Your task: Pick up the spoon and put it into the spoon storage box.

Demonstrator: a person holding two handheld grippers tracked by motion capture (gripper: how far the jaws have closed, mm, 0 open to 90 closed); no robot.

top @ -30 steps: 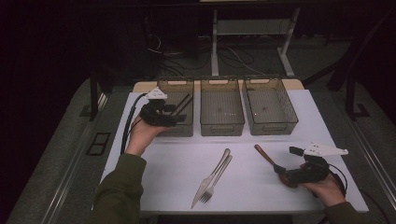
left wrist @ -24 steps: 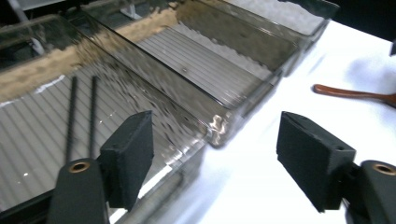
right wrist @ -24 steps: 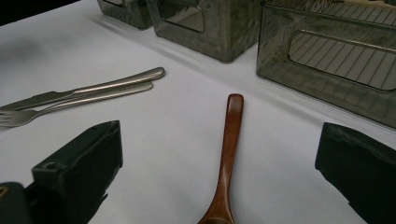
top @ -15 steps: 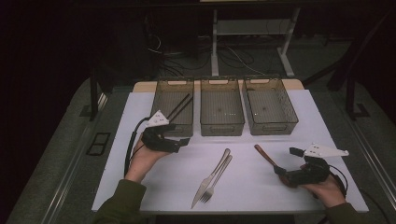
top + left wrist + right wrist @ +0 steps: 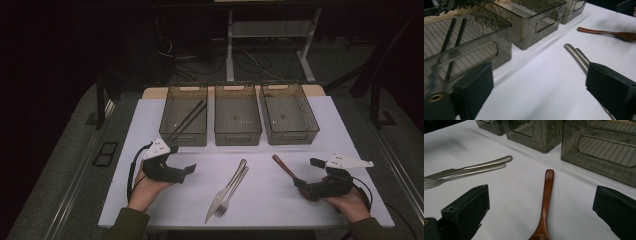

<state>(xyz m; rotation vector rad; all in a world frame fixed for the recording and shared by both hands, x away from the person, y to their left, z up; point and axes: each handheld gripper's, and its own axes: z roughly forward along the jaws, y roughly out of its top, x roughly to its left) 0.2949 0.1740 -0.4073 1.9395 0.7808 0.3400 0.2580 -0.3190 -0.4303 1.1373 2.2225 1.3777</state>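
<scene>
White-covered rectangular worktop point(image 5: 150, 200) carried the whole set. Three translucent smoke-grey plastic bins stood in a row along its far side: the left bin point(image 5: 186, 136) held a pair of thin black chopsticks point(image 5: 188, 118) lying diagonally; the middle bin point(image 5: 237, 135) and the right bin point(image 5: 290, 134) appeared unfilled. Left tool point(image 5: 187, 169), black with a grey plate on top, hovered in front of the left bin; its jaws had just been opening and stood wide with nothing between them, pointed toward the cutlery. Right tool point(image 5: 299, 184) rested low on the right side, jaws spread to either side of the spoon's bowl end without pressing on it. Stainless steel table knife point(image 5: 226, 189) and stainless steel fork point(image 5: 232, 192) lay side by side, touching, at mid-worktop; judged stiff, fairly heavy and slippery, best pinched across the narrow handle. Dark red-brown wooden spoon point(image 5: 284, 168) lay right of them; judged light, rigid, less slippery, best taken at the neck near the bowl. No brand, label or writing could be read on any item.
</scene>
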